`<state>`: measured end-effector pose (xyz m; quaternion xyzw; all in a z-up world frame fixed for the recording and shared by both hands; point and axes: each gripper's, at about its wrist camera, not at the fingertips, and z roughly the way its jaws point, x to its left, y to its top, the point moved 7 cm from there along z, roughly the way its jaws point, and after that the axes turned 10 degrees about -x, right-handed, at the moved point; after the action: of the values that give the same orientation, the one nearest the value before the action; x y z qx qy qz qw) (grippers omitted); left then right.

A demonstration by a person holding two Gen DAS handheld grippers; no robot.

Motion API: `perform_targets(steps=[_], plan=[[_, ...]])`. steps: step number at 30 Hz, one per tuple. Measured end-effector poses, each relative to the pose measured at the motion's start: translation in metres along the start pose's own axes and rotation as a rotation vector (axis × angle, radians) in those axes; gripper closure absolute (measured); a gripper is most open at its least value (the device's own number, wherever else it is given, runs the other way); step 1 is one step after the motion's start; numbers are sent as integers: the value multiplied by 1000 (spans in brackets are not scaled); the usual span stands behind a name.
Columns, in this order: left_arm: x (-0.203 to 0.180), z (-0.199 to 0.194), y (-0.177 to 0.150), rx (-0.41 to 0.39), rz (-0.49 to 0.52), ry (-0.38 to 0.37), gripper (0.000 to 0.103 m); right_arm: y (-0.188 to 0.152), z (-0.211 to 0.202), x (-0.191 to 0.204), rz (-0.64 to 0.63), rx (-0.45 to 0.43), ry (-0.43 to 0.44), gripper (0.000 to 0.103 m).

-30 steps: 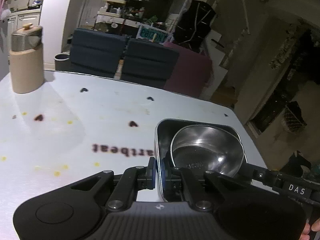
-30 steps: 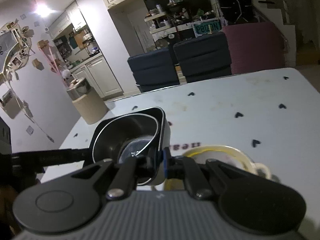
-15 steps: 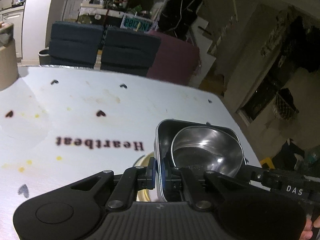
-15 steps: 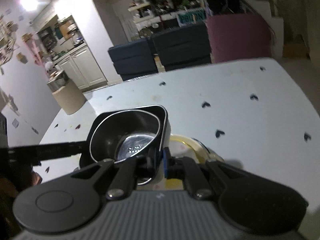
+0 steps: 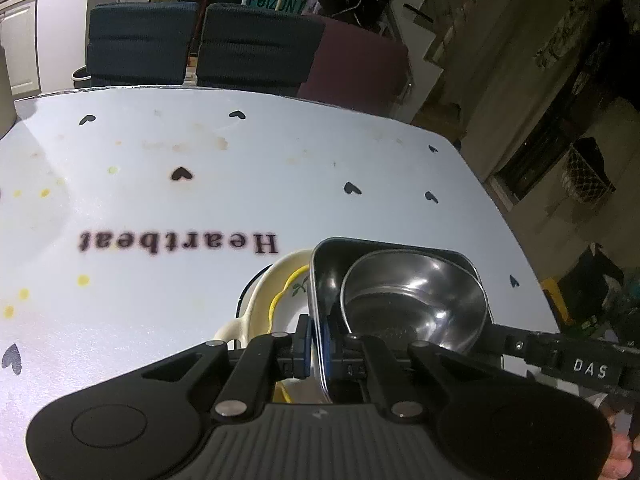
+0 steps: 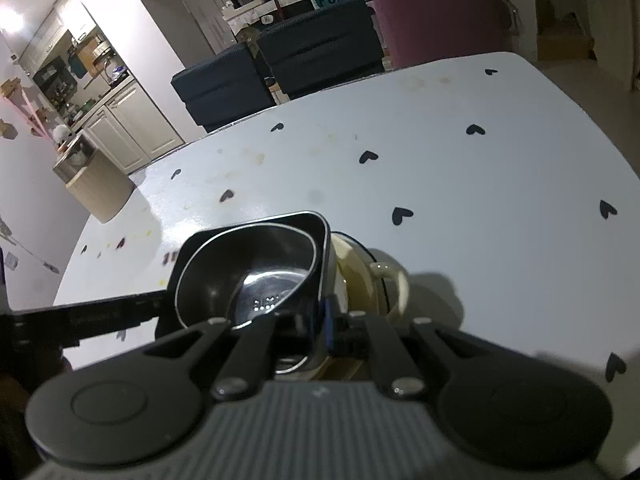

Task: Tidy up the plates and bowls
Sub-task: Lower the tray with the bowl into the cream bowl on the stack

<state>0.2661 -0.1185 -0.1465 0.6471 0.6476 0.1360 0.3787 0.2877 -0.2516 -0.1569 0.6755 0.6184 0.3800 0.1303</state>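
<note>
A square steel dish (image 5: pixel 404 250) with a round steel bowl (image 5: pixel 416 300) nested inside it hangs over a cream ceramic bowl (image 5: pixel 280 284) that has a yellow rim and a side handle. My left gripper (image 5: pixel 316 344) is shut on the dish's left wall. In the right wrist view my right gripper (image 6: pixel 318 330) is shut on the opposite wall of the same steel dish (image 6: pixel 256 232), and the steel bowl (image 6: pixel 248 280) shows inside it. The cream bowl (image 6: pixel 360 276) sits just beneath and to the right. The dish hides most of the cream bowl.
The white table (image 5: pixel 260 176) carries black hearts and the word "Heartbeat". A tan canister (image 6: pixel 94 188) stands at its far left corner. Dark blue chairs (image 5: pixel 200 40) and a maroon chair (image 5: pixel 360 64) line the far edge. A hand (image 5: pixel 624 456) shows at the lower right.
Both grippers have carried the steel dish and its bowl rightward across the table. It now hangs over the cream bowl, which has come into the left wrist view.
</note>
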Motion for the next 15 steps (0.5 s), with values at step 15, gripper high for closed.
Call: perform_targets(steps=[15], plan=[[7, 13, -6, 27, -24, 18, 98, -2, 13, 0, -12, 34, -10, 96]])
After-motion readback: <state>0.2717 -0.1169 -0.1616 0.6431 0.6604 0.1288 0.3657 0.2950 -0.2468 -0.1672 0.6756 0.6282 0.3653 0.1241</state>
